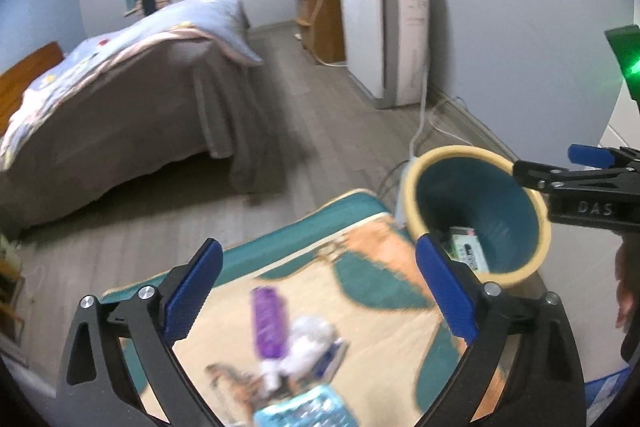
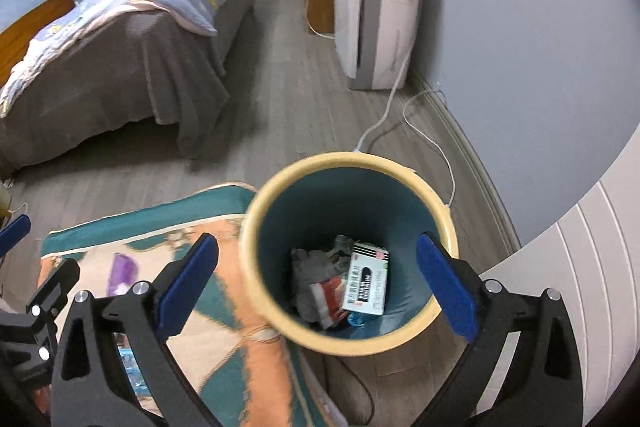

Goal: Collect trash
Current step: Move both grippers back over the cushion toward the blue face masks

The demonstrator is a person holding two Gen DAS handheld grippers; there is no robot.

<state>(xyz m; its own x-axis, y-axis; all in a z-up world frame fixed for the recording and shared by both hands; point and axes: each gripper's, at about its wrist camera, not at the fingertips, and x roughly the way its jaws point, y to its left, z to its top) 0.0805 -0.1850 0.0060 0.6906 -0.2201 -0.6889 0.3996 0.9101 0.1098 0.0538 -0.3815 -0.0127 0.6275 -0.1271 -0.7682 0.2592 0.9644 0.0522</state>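
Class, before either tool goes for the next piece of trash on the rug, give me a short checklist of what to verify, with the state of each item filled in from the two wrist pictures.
1. Left tool open and empty: ok.
2. Right tool open and empty: ok.
3. Bin upright, mouth unobstructed: ok; a white box and wrappers lie at the bottom.
4. Trash left on the rug: ok; a purple tube, a clear wrapper and a blue pack lie below the left tool.
5. Sharp view of those targets: not ok, blurred.
6. Whether tube and wrapper touch: cannot tell.
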